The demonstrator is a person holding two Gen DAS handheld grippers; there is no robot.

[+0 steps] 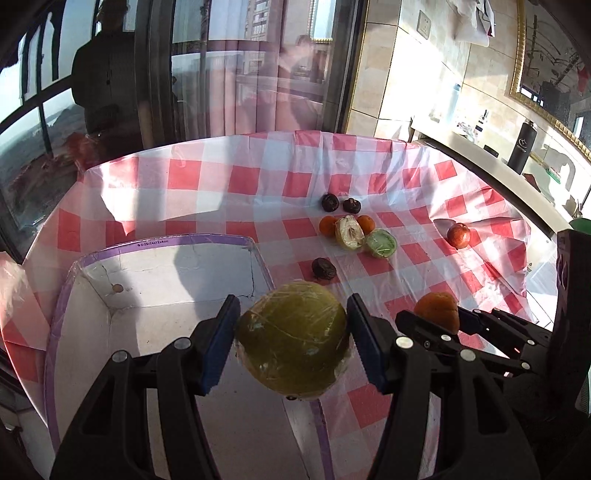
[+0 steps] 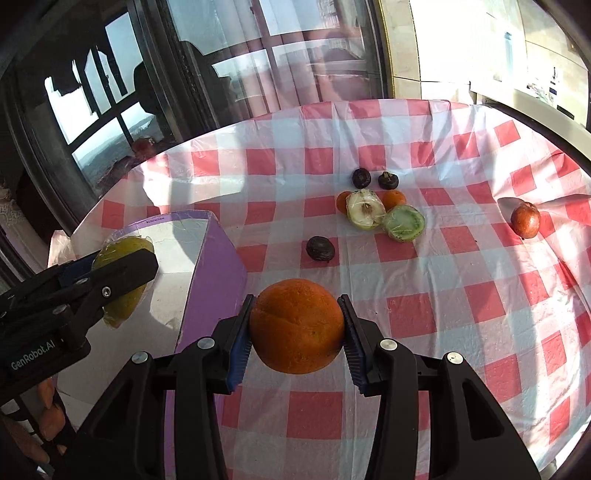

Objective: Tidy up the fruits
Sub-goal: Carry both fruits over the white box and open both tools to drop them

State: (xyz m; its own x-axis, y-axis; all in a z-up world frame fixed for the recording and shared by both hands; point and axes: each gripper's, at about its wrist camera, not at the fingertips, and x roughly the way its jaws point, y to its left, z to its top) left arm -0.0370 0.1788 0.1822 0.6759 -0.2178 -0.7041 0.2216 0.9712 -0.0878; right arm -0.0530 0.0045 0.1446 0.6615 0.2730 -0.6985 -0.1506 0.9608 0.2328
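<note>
Glossy film-wrapped green fruit [image 1: 293, 338], matt dimpled orange [image 2: 297, 325], crinkled shiny plastic tablecloth [image 2: 461, 295]

Large dark-framed windows [image 1: 74, 85] across the upper left and top, hazy daylight beyond, towers faintly visible at top centre. Sheer pinkish curtain [image 1: 266, 85] hanging over the glass at top centre. Beige tiled wall [image 1: 417, 74] at upper right, with a pale wall socket [image 1: 423, 24] near the top. Gold-framed mirror [image 1: 546, 55] in the far upper right. Pale counter [image 1: 491, 162] curving down the right edge, a black bottle [image 1: 522, 147] standing on it. Red-and-white checked tablecloth [image 2: 461, 295] filling the middle and lower frame, sunlit, crossed by soft shadows.
</note>
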